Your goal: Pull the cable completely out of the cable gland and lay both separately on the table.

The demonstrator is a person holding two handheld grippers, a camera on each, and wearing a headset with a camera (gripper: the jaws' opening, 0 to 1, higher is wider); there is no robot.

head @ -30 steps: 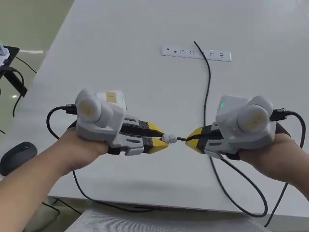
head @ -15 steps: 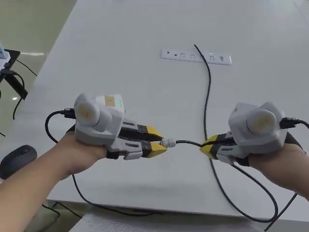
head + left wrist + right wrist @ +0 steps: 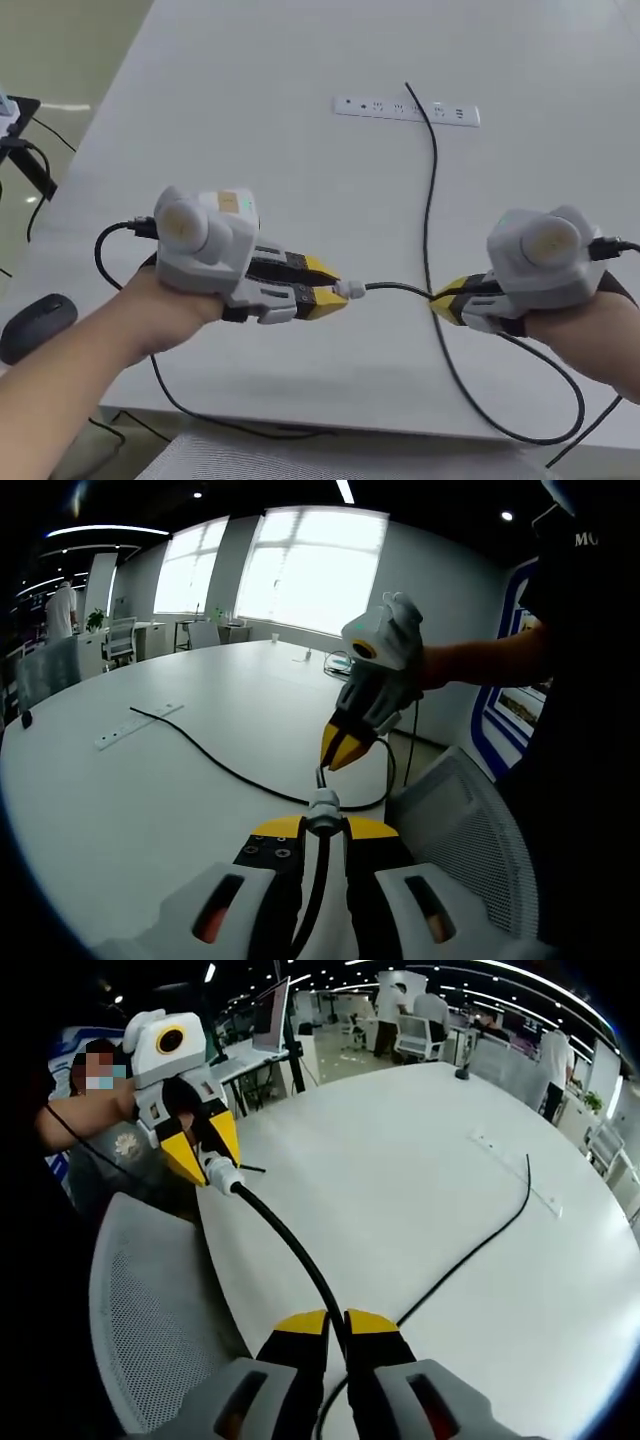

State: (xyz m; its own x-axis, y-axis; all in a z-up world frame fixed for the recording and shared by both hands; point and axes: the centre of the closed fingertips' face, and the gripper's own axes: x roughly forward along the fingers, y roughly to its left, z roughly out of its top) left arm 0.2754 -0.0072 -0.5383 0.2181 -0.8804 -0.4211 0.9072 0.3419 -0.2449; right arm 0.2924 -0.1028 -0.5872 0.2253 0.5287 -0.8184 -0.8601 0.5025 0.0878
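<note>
A small white cable gland (image 3: 348,291) sits pinched in the yellow tips of my left gripper (image 3: 335,296), which is shut on it above the table's near edge. The black cable (image 3: 398,289) runs out of the gland to my right gripper (image 3: 442,301), which is shut on it a hand's width away. In the left gripper view the gland (image 3: 322,805) lies between my own jaws (image 3: 322,829), and the right gripper (image 3: 347,748) hangs ahead of it. The right gripper view has the cable (image 3: 290,1241) leading from my jaws (image 3: 336,1324) to the gland (image 3: 222,1175).
The cable's long tail (image 3: 431,190) loops past the right gripper and runs across the white table (image 3: 250,130) toward a white power strip (image 3: 406,110). A dark mouse (image 3: 35,325) lies at the far left. A mesh chair (image 3: 150,1310) stands below the table edge.
My right gripper has moved right, away from the left one, and the stretch of black cable between the gland and the right jaws has grown longer. The left gripper has barely moved.
</note>
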